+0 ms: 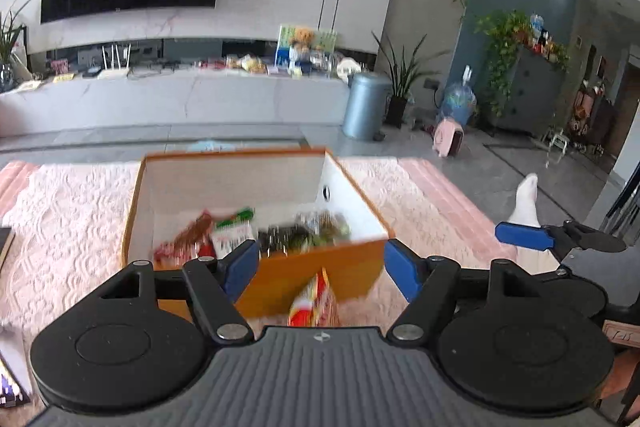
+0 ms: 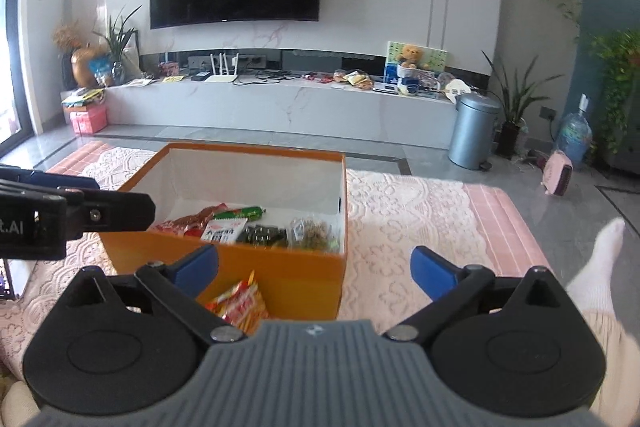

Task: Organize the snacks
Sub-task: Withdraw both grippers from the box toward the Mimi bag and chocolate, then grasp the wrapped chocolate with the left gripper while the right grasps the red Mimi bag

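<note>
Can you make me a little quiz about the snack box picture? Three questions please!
1. True or false: the orange box has snacks inside it.
2. Where is the red and yellow snack packet? A) inside the box B) outside, in front of the box C) in the grey bin
3. Fill in: the right gripper holds ____.

Key: 1 true. 2 B. 3 nothing; it is open and empty.
</note>
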`<move>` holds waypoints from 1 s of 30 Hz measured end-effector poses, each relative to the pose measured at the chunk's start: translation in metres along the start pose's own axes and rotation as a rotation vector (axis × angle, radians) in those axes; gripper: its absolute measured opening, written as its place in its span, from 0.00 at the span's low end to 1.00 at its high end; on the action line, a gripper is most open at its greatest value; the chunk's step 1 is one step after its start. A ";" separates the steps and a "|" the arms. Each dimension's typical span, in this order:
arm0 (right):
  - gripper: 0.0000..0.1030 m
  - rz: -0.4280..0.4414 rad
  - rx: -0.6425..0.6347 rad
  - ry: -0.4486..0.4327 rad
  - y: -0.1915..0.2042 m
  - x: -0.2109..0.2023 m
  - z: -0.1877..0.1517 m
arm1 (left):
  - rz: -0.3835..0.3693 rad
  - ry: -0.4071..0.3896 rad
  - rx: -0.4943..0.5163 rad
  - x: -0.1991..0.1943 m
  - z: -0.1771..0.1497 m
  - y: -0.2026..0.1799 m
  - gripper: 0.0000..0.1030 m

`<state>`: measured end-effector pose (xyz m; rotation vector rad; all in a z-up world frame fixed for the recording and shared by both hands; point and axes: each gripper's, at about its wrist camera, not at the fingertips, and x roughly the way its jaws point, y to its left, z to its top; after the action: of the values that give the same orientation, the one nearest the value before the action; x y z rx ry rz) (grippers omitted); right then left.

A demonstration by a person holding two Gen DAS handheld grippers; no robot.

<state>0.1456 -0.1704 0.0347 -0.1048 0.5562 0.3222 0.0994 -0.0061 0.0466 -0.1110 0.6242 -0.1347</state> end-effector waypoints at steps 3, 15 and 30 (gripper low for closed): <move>0.96 -0.002 0.025 0.010 0.000 -0.010 -0.017 | -0.011 0.048 -0.020 -0.002 -0.013 0.000 0.81; 0.96 0.027 0.027 0.132 0.004 -0.008 -0.068 | -0.043 0.187 -0.064 0.006 -0.051 0.017 0.80; 0.81 0.062 0.012 0.193 0.014 0.023 -0.090 | -0.050 0.229 -0.115 0.032 -0.071 0.035 0.76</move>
<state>0.1138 -0.1678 -0.0538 -0.1077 0.7541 0.3718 0.0865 0.0187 -0.0339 -0.2244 0.8581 -0.1608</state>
